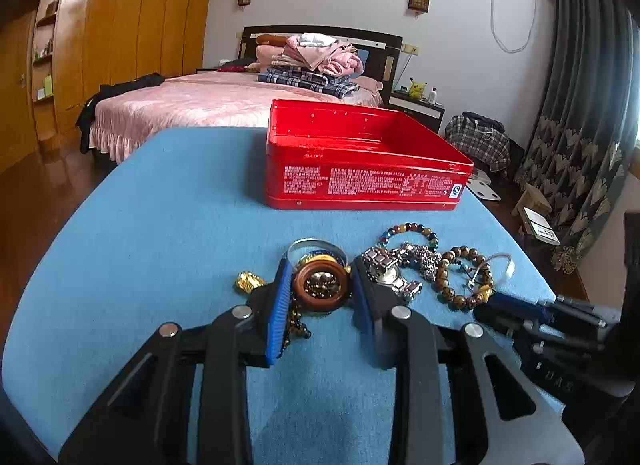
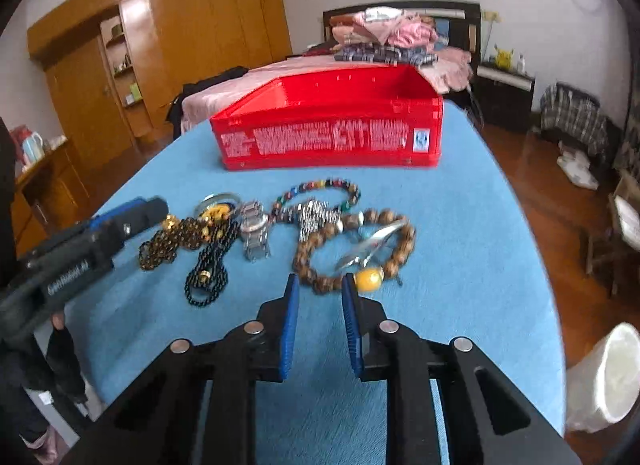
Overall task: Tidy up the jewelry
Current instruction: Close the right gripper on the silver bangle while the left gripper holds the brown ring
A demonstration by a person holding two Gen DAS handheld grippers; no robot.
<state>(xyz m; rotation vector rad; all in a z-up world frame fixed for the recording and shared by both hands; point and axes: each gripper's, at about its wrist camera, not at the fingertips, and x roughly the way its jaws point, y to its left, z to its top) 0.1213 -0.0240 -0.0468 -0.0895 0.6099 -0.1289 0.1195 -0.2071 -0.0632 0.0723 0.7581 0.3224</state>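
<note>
- One brown wooden ring (image 1: 321,285) sits between the left gripper (image 1: 320,289) pads, low centre of the left wrist view; both blue pads look to be touching its sides, so I read the tongs as closed on it, ring down at cloth level.
- Dark bead strand (image 1: 296,323) trails under and behind the ring, beside the left pad; can't tell if it is caught in the grip.
- Rest of the jewelry lies in a loose pile mid-frame on the blue table (image 1: 160,225): gold charm (image 1: 248,282) left of the gripper, metal watch (image 1: 390,269) touching the right pad's side, multicolour bead bracelet (image 1: 412,231) behind it, brown bead bracelet (image 1: 460,277) further right.
- Red tin box (image 1: 360,153) stands open, upper centre, well apart from the pile, inside looks empty from here.
- Right gripper (image 2: 320,289) hovers low centre of its own view, jaws parted, nothing between them; tips are just beside the brown bead bracelet with its yellow bead (image 2: 368,277).
- Step in hand, as I judge it: first pick, left tongs on the ring; nothing seems boxed yet, task near its start.
- Next move calls for a straight lift, checking the bead strand does not drag along, then a carry forward over the box rim and release inside.
- Right tongs are placed to close on the brown bead bracelet next.
</note>
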